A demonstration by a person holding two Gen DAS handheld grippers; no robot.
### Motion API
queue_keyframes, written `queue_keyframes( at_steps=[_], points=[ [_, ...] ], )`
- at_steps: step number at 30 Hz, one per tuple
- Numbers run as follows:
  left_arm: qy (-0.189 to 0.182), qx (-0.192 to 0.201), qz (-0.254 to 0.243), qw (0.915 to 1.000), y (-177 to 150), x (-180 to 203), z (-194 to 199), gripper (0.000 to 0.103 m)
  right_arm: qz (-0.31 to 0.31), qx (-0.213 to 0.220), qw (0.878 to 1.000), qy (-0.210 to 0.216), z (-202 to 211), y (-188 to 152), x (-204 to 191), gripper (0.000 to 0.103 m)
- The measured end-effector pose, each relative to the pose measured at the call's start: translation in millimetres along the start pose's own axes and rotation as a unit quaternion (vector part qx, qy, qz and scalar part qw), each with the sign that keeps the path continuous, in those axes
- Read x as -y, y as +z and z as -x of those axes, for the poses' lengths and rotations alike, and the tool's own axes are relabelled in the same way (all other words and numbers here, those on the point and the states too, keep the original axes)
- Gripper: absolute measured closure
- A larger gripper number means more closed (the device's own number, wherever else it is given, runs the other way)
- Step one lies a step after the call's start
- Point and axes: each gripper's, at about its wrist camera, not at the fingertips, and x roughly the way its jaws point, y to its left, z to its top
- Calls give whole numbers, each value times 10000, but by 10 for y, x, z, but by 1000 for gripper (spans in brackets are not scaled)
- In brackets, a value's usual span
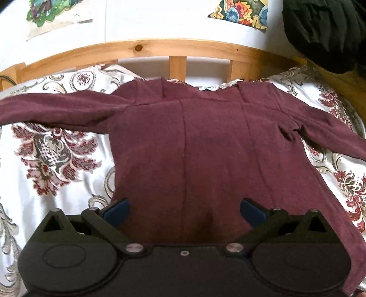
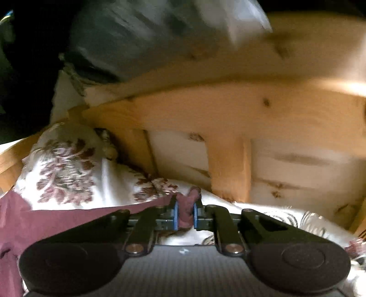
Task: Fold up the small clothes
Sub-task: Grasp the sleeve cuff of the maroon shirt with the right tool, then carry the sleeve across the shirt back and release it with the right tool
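A small maroon long-sleeved top (image 1: 205, 141) lies spread flat on the flowered bedspread (image 1: 55, 160), collar toward the wooden frame, both sleeves stretched out sideways. My left gripper (image 1: 184, 209) hovers over the top's lower hem with its blue pads wide apart and nothing pinched between them. In the right wrist view, my right gripper (image 2: 184, 213) has its blue pads pressed on a bunched end of the maroon sleeve (image 2: 186, 205); the rest of the top (image 2: 45, 219) trails off to the left. This view is blurred.
A pine bed frame (image 1: 160, 49) with slats runs behind the bedspread, close ahead of the right gripper too, as wooden rail (image 2: 228, 118). A dark garment or bag (image 1: 324, 29) sits at the upper right. Paper pictures (image 1: 242, 13) hang on the white wall.
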Motion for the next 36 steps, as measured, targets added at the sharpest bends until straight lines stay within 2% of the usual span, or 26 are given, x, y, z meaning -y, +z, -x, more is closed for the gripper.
queue_keyframes(
  at_steps=[3, 6, 12, 17, 21, 27, 30, 33, 34, 35, 36],
  points=[
    [114, -25, 5, 9999, 52, -22, 62, 1, 257, 137, 9988, 401, 354, 116, -276, 90],
    [107, -110, 126, 9998, 103, -98, 141, 1, 544, 206, 9930, 1025, 703, 185, -665, 90],
    [125, -122, 696, 9974, 207, -395, 326, 1, 1202, 200, 9689, 2155, 1311, 101, -1597, 90],
    [302, 23, 1293, 9912, 286, -749, 458, 1, 1842, -29, 9322, 3115, 1679, -321, -2399, 90],
    [532, 138, 1774, 9826, 336, -1051, 498, 1, 2564, -174, 8990, 3546, 1871, -809, -2958, 90],
    [808, 132, 2194, 9722, 352, -1316, 469, 1, 3180, -421, 8610, 3947, 2070, -1492, -3411, 90],
    [836, 132, 2286, 9698, 350, -1355, 446, 1, 3320, -558, 8478, 4097, 2086, -1670, -3486, 89],
    [836, 87, 2278, 9701, 339, -1357, 406, 1, 3395, -807, 8356, 4243, 2029, -1768, -3490, 79],
    [833, 59, 2264, 9704, 337, -1348, 388, 1, 3393, -905, 8317, 4301, 2005, -1801, -3484, 69],
    [816, 38, 2251, 9709, 333, -1340, 371, 1, 3369, -1019, 8271, 4383, 1984, -1816, -3439, 55],
    [786, 21, 2233, 9716, 330, -1331, 353, 1, 3359, -1118, 8229, 4444, 1971, -1817, -3395, 48]
  ],
)
